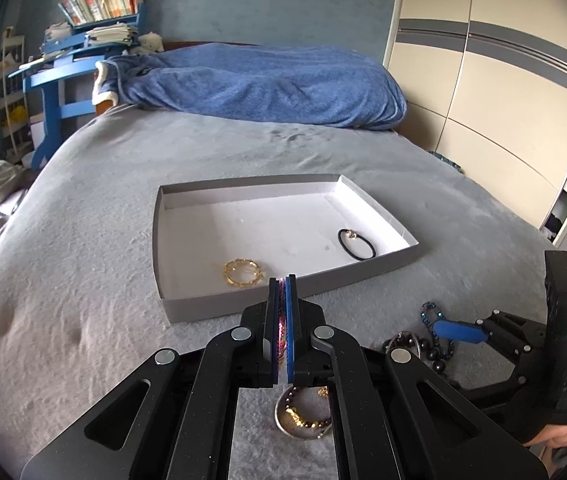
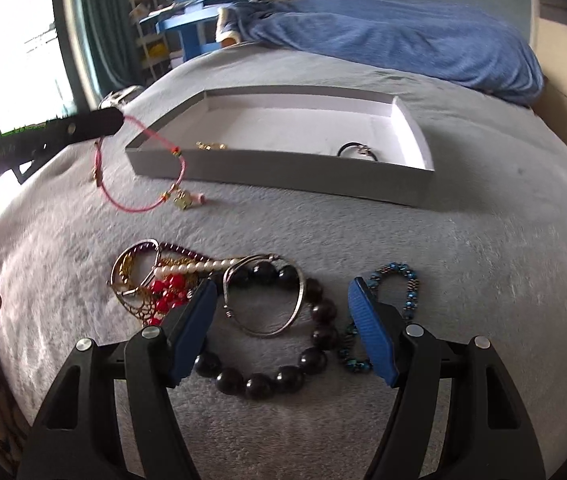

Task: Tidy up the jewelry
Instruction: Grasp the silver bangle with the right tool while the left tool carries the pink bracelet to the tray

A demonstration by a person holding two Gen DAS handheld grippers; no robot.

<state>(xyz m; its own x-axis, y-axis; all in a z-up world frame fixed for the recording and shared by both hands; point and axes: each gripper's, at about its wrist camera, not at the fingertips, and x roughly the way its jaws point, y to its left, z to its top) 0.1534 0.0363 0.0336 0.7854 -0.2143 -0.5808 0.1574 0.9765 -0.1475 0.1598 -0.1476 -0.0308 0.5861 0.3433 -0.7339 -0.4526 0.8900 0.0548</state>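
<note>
My left gripper (image 1: 282, 280) is shut on a pink cord bracelet (image 1: 281, 320), just short of the near wall of the grey tray (image 1: 203, 306). In the right wrist view that bracelet (image 2: 181, 199) dangles with its charm over the blanket, left of the tray (image 2: 283, 172). Inside the tray lie a gold bracelet (image 1: 243, 273) and a black hair tie (image 1: 356, 244). My right gripper (image 2: 282, 283) is open over a jewelry pile, its fingers either side of a silver bangle (image 2: 263, 334) and a black bead bracelet (image 2: 259, 386).
A blue bead bracelet (image 2: 395, 292) lies right of the pile; pearls (image 2: 195, 267) and red beads (image 2: 171, 292) lie left. A rumpled blue duvet (image 1: 263, 80) is at the bed's far end, a wardrobe (image 1: 483, 80) to the right and blue shelves (image 1: 67, 64) to the left.
</note>
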